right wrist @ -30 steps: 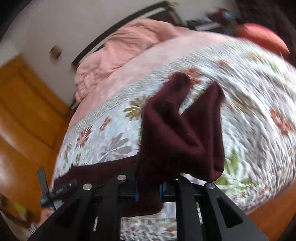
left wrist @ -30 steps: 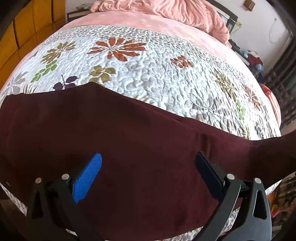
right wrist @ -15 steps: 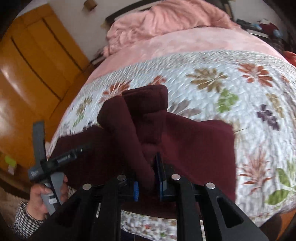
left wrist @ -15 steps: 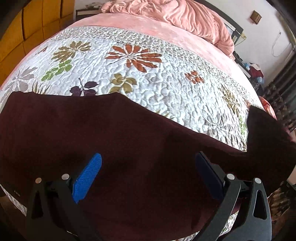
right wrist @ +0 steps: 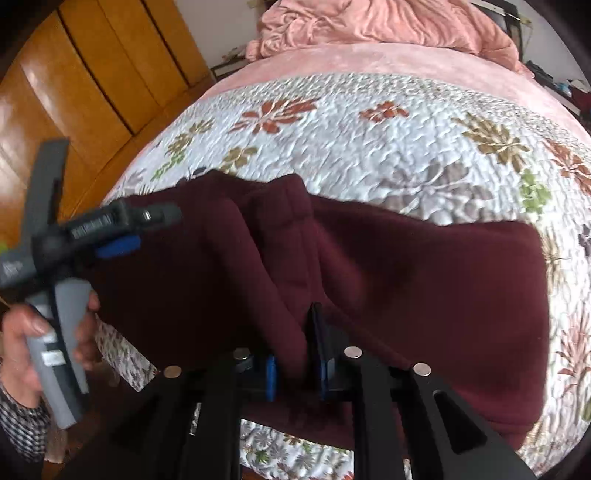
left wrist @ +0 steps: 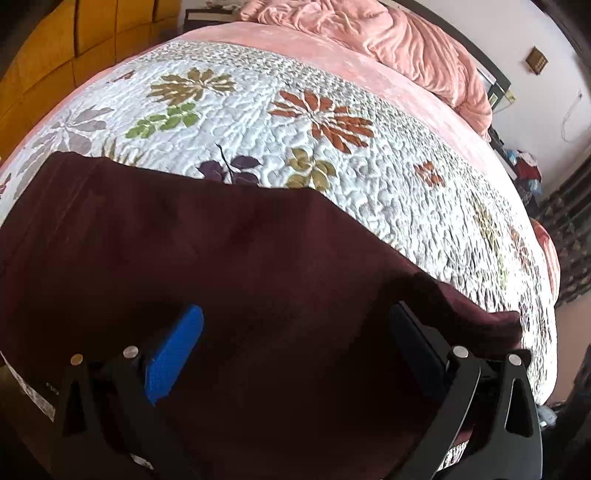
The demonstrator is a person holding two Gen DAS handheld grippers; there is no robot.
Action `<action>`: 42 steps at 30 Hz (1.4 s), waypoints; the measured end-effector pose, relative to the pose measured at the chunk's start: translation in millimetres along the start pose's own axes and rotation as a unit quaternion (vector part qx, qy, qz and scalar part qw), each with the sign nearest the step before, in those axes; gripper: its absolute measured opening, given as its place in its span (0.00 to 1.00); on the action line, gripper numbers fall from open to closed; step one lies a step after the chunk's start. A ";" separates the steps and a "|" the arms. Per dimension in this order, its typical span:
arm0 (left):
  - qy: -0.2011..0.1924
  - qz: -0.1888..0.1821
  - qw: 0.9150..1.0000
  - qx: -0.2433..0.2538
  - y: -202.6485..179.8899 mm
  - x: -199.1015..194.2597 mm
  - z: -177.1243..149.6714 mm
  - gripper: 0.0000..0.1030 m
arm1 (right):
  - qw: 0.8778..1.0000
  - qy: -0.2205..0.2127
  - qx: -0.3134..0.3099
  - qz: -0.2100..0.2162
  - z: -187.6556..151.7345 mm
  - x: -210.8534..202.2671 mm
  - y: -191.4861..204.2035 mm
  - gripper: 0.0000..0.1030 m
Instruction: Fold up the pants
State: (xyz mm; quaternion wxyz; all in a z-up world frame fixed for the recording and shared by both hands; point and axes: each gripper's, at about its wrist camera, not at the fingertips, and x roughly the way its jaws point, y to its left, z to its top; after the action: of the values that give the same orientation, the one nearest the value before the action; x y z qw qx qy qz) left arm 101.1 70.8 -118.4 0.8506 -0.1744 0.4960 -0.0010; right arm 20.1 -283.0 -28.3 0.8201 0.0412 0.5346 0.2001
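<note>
So my right gripper is clamped narrow on the cuff end of the pants, w/ the legs doubled over toward the waist. Left gripper hangs wide over the fabric, holding nothing. Pants lie ahead of both on the quilt. Approx half done: lay cuffs down, smooth, fold again.

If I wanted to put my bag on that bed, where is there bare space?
The white floral quilt lies bare between the maroon pants and the pink sheet strip. The near edge is crowded by pants; the crumpled pink blanket fills the far end.
</note>
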 end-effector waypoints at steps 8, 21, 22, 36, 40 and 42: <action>-0.010 -0.009 1.000 0.018 -20.5 -13.1 5.4 0.97 | 0.992 0.033 0.005 0.120 -5.6 -2.1 4.2 0.79; 0.040 -0.027 0.986 0.161 -138.8 25.6 -42.2 0.97 | 0.987 -0.004 0.149 0.063 -13.1 -67.9 -135.4 0.79; 0.049 -0.016 0.984 0.172 -141.8 34.0 -47.7 0.97 | 0.988 0.012 0.147 0.050 -19.2 -58.2 -137.4 0.79; 0.069 -0.020 0.987 0.144 -121.7 37.6 -53.8 0.97 | 0.980 -0.032 0.172 0.093 -32.4 -76.0 -149.2 0.80; 0.086 0.002 0.982 0.168 -121.0 60.7 -65.1 0.98 | 0.986 0.012 0.160 0.049 -45.1 -45.3 -148.1 0.79; 0.077 0.006 0.980 0.184 -124.4 56.7 -67.5 0.98 | 0.988 0.008 0.151 0.040 -45.8 -45.1 -144.6 0.79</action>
State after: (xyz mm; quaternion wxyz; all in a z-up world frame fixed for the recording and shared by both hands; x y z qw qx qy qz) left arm 94.2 -76.0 -159.4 0.8274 -0.0117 0.5523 -0.1008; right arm 4.5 -439.0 -49.6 0.7914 0.1840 0.5633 0.1500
